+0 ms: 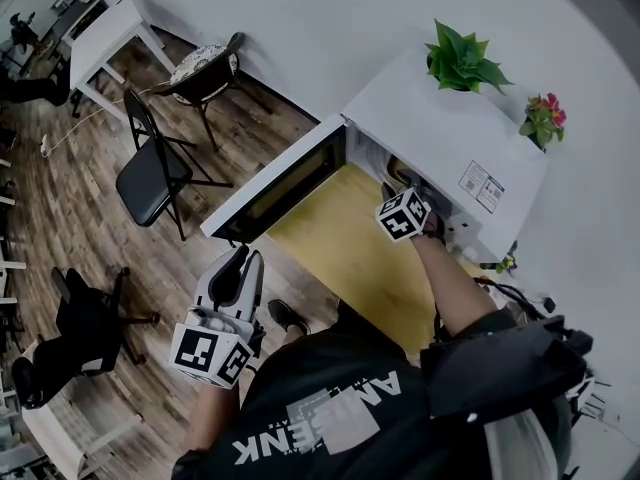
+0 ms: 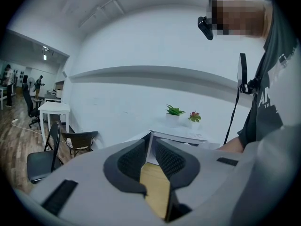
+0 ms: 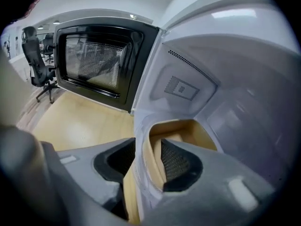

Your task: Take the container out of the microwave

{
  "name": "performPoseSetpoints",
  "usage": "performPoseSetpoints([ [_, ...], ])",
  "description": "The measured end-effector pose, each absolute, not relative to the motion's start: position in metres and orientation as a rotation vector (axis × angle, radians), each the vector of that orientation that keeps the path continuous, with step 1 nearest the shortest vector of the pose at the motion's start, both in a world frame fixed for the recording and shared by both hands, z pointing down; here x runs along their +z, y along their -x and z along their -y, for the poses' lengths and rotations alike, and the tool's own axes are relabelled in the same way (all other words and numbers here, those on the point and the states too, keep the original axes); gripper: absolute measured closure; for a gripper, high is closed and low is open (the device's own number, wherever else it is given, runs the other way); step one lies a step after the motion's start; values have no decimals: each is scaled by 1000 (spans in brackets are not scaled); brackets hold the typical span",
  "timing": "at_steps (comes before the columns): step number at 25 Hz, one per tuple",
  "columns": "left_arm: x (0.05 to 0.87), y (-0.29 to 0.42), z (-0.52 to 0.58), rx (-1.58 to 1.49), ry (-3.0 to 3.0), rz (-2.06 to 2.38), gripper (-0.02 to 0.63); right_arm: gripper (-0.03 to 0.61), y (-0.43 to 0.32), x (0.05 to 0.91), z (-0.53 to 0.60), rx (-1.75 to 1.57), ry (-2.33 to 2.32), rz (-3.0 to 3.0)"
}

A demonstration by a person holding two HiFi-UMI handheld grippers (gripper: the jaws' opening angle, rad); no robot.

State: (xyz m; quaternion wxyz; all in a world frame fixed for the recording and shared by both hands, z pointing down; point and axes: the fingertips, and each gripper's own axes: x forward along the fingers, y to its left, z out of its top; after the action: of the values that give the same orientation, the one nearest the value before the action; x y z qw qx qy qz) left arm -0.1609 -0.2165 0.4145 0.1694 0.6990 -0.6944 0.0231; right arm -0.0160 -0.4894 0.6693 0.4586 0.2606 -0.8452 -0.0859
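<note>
Reaching into the open microwave [image 1: 450,128], your right gripper [image 3: 148,145] has its jaws spread astride the near wall of the container [image 3: 188,128], one pad outside and one inside, not visibly squeezing it; the container, tan inside, sits on the oven floor; the door [image 1: 285,183] stands swung wide over the wooden table [image 1: 340,238]; your left gripper [image 2: 151,147] hangs near the door, jaws slightly apart and empty

surface: light wooden tabletop [image 1: 345,243] | directly on it: white microwave [image 1: 450,128], door swung open over the wood
</note>
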Motion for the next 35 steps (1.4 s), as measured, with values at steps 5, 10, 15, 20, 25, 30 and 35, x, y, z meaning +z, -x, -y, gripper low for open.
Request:
performPoseSetpoints([
  [5, 416, 166, 217, 35, -1974, 1950, 561, 462, 19, 668, 492, -244, -621, 2083],
  [10, 416, 165, 221, 45, -1999, 1922, 561, 517, 18, 668, 495, -258, -616, 2063],
  [15, 414, 173, 225, 71, -2009, 1924, 561, 543, 18, 666, 494, -216, -608, 2076],
  [20, 409, 180, 225, 66, -2032, 1921, 561, 552, 21, 660, 488, -164, -612, 2105],
  [25, 408, 194, 224, 73, -2041, 1897, 561, 554, 25, 647, 475, -121, -630, 2125],
  [30, 401, 201, 221, 84, -2122, 1852, 561, 554, 36, 628, 445, -81, -634, 2169],
  [35, 403, 208, 218, 58, -2185, 1795, 561, 554, 42, 612, 407, -25, -628, 2198],
])
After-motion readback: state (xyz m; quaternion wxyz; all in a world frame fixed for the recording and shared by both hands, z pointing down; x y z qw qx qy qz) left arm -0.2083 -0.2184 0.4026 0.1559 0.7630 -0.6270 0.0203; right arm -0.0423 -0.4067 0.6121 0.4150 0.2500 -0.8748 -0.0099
